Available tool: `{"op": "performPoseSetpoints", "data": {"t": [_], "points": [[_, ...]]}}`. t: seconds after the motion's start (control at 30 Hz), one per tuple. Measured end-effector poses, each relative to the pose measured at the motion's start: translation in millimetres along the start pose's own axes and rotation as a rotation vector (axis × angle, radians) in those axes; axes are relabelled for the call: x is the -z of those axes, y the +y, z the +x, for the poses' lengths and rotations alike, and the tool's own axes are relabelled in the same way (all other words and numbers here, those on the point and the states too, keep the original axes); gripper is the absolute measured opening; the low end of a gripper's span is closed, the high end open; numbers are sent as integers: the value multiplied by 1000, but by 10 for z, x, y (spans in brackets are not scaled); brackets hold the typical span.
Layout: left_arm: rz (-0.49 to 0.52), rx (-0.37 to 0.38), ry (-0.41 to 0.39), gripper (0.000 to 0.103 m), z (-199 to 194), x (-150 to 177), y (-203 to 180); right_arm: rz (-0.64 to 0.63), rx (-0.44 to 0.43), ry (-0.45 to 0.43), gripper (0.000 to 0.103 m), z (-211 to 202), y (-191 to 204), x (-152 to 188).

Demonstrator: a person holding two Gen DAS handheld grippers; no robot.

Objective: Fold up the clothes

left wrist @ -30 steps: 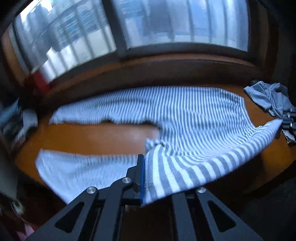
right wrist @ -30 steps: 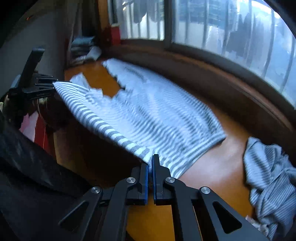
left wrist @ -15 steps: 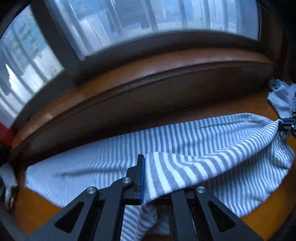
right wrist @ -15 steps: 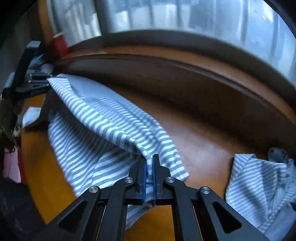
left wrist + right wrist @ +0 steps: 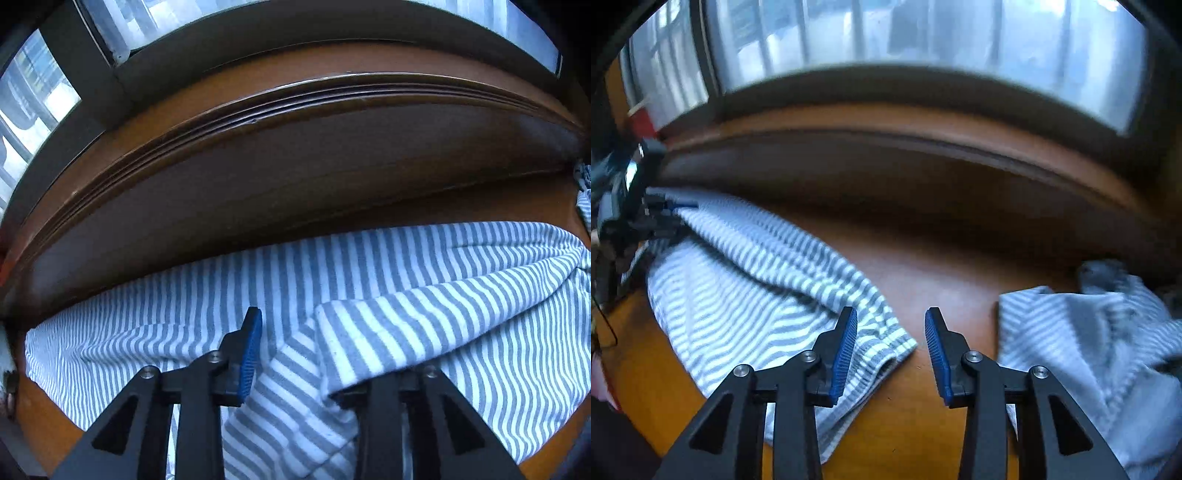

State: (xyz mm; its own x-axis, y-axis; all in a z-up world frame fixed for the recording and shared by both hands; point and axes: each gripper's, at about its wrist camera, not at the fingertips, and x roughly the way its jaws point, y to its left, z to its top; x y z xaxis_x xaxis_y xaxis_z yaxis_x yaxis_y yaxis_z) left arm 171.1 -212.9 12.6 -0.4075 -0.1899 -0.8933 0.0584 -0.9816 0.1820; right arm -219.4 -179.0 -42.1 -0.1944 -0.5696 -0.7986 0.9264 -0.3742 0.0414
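Striped garment (image 5: 750, 295) lies folded along the desk's (image 5: 923, 424) far edge; both grippers, left (image 5: 295, 354) and right (image 5: 891, 347), are opening, jaws apart, fabric released.

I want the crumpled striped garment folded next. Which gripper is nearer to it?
Right. The right gripper, jaws opening, is just beside the crumpled striped garment; the left gripper is at the folded striped shirt's far end.
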Motion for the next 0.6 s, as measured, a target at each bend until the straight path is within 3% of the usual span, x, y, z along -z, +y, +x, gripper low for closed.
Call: {"op": "performPoseSetpoints", "data": {"t": [0.07, 0.17, 0.33, 0.5, 0.6], "points": [[-7, -8, -3, 29, -23, 22, -25, 24, -75, -22, 38, -78, 86, 40], [-26, -20, 7, 29, -77, 75, -75, -18, -171, 15, 38, 5, 321, 175], [-61, -1, 35, 29, -244, 316, -148, -119, -109, 130, 39, 255, 488, 461], [-64, 73, 57, 29, -511, 690, -332, -95, -104, 172, 38, 60, 301, 659], [-5, 64, 11, 29, -672, 818, -491, -140, -64, 187, 37, -99, 262, 695]]}}
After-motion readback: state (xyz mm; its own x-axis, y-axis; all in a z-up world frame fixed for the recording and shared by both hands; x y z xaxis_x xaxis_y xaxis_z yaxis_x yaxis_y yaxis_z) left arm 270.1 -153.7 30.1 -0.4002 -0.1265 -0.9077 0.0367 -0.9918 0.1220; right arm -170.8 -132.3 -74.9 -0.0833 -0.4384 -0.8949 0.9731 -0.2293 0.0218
